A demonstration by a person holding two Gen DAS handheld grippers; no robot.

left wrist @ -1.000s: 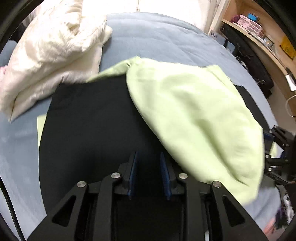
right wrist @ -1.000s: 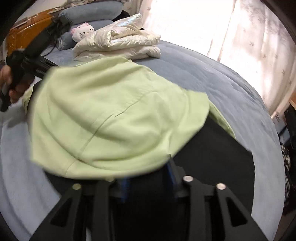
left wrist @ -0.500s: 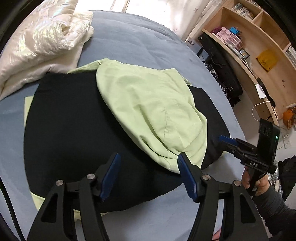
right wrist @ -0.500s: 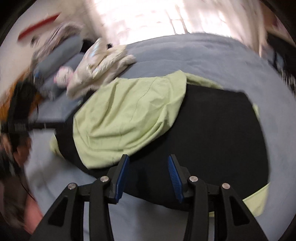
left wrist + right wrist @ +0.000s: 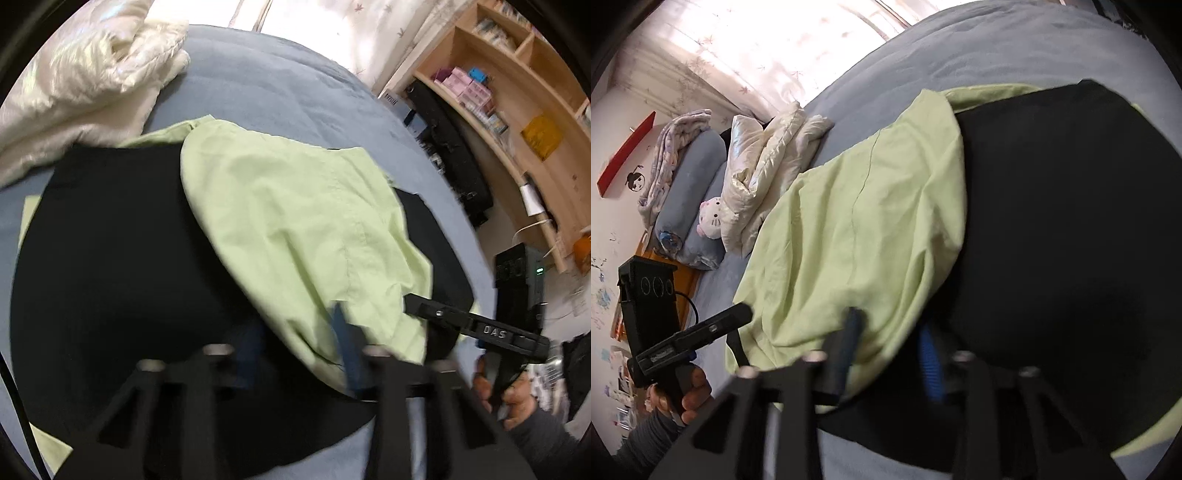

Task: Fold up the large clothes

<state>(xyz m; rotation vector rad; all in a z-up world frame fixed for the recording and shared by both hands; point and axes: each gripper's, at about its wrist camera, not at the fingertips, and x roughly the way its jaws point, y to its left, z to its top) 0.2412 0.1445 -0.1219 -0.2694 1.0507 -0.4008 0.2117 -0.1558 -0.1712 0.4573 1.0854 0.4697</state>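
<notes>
Right, I'm closing both sets of jaws on the near hem of the green garment (image 5: 295, 229) lying on the black layer (image 5: 110, 258) on the bed (image 5: 266, 85): left gripper (image 5: 299, 350) and right gripper (image 5: 890, 347) each have green cloth between the pads. Aiming to pinch green only, both hems level. White jacket (image 5: 85, 77) is sitting well clear.
</notes>
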